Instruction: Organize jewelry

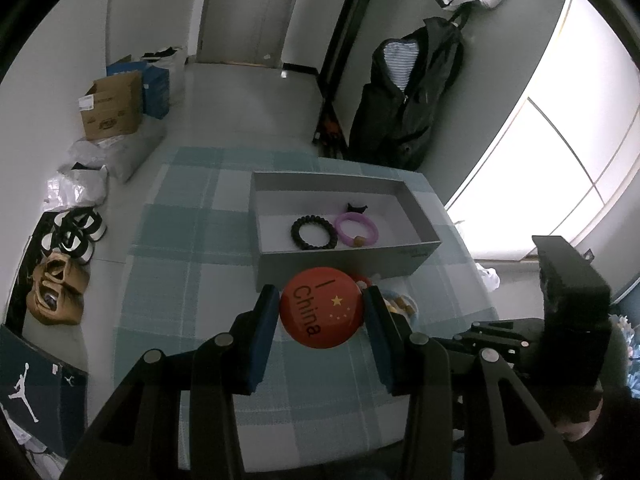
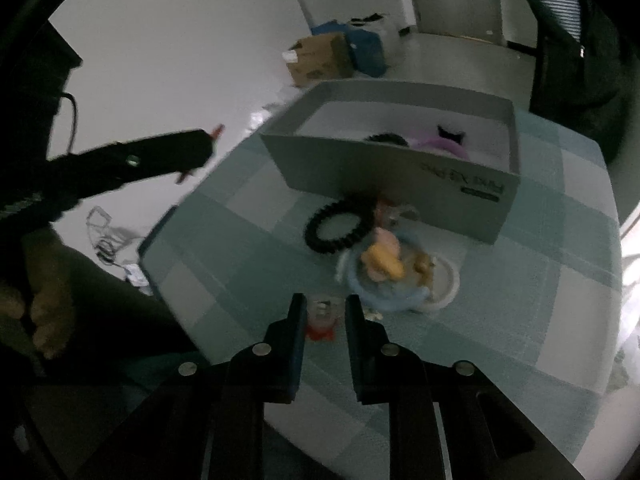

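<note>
My left gripper (image 1: 321, 300) is shut on a round red badge (image 1: 322, 307) with yellow stars and the word China, held above the checked tablecloth just before the grey box (image 1: 344, 258). Inside the box lie a black bead bracelet (image 1: 312, 232), a purple bangle (image 1: 356, 229) and a small black piece (image 1: 357, 208). My right gripper (image 2: 325, 307) is narrowly open around a small clear and red item (image 2: 321, 318) on the table. Ahead of it lie a black bead bracelet (image 2: 338, 230) and a heap of coloured jewelry (image 2: 394, 270) with pale rings.
The grey box (image 2: 400, 176) stands at the far side of the table (image 2: 520, 320). On the floor to the left are cardboard boxes (image 1: 114, 106), bags and shoes (image 1: 60, 280). A dark jacket (image 1: 408, 96) hangs at the back right. The left gripper body (image 2: 132, 164) crosses the right wrist view.
</note>
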{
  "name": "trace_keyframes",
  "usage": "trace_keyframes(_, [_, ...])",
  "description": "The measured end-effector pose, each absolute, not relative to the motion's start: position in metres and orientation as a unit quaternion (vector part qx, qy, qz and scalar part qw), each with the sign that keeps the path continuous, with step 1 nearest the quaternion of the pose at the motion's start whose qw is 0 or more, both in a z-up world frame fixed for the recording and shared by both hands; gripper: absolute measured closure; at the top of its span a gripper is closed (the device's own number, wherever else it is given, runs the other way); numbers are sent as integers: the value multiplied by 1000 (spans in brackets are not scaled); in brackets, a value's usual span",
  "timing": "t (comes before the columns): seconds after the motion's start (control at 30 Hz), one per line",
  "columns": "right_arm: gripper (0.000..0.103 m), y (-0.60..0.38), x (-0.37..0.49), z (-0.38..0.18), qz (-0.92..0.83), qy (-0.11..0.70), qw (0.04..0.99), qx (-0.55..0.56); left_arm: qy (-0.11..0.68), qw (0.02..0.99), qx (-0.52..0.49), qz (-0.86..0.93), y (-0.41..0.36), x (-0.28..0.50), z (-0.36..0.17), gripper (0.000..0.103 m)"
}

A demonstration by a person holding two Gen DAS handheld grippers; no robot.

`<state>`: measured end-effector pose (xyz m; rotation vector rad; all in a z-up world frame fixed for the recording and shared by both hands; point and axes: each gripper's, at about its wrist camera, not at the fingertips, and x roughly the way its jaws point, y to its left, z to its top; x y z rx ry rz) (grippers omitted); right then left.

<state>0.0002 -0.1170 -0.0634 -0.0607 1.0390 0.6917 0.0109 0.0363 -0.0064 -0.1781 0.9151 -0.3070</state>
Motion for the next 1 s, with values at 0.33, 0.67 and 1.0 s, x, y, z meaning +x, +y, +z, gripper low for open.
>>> trace_keyframes(0.33, [85, -122, 4, -33, 353, 447, 821, 31, 434, 884, -98, -144, 37, 15, -4, 65])
trace_keyframes(0.67, [85, -136, 30, 3, 344, 402, 844, 88, 425, 887, -113, -146, 34, 33, 3, 65])
trace_keyframes(1.0, [85, -144, 66, 7, 322, 400, 848, 134, 428, 882, -134, -148, 29, 62, 3, 65])
